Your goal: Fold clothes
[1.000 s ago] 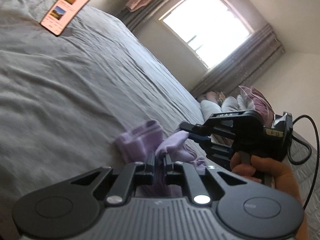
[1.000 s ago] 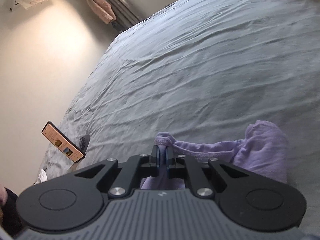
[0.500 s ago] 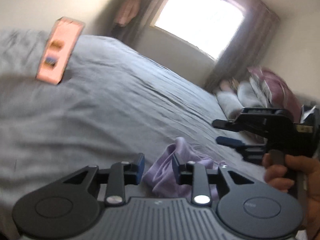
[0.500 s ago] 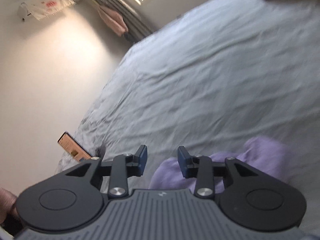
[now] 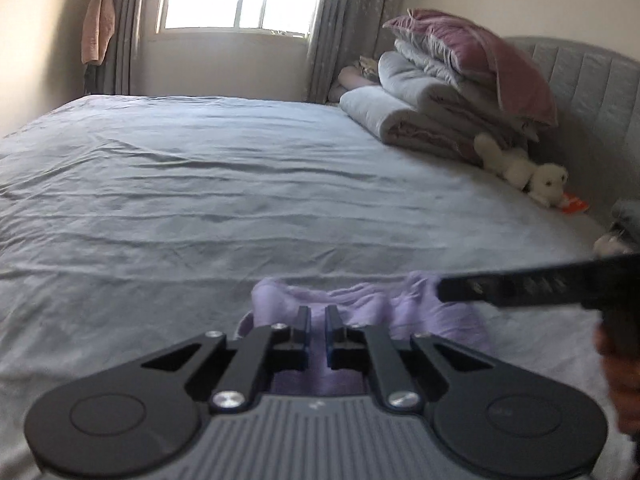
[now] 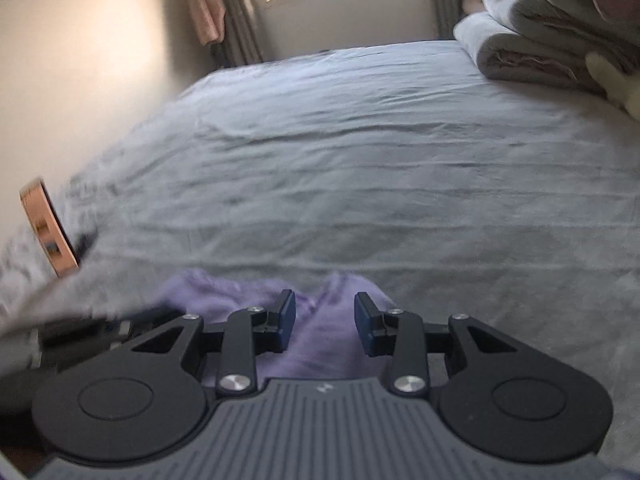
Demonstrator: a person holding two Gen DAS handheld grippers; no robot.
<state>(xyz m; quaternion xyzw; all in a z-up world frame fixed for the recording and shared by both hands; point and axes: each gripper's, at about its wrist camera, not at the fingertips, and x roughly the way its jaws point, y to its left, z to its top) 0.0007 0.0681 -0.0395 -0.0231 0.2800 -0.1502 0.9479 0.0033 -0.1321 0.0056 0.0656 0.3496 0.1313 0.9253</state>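
A crumpled lavender garment (image 5: pixel 360 304) lies on the grey bed sheet (image 5: pixel 240 180), right in front of both grippers. My left gripper (image 5: pixel 318 320) has its jaws closing to a narrow gap, with a fold of the garment pinched between the pads. In the right wrist view the garment (image 6: pixel 320 344) lies under and between the fingers of my right gripper (image 6: pixel 325 320). That gripper is open and its blue pads stand clear of the cloth. In the left wrist view the right gripper shows as a blurred black bar at the right, held by a hand (image 5: pixel 620 380).
A phone on a stand (image 6: pixel 48 232) sits at the bed's left edge. Folded quilts and a purple pillow (image 5: pixel 440 100) are stacked against the grey headboard (image 5: pixel 592 92), with a white plush toy (image 5: pixel 528 172) beside them. The window wall lies beyond the bed.
Both grippers held the garment a second ago, then opened and let go. Both views rolled level and swung toward the headboard. The left jaws have come together again; the right stays open.
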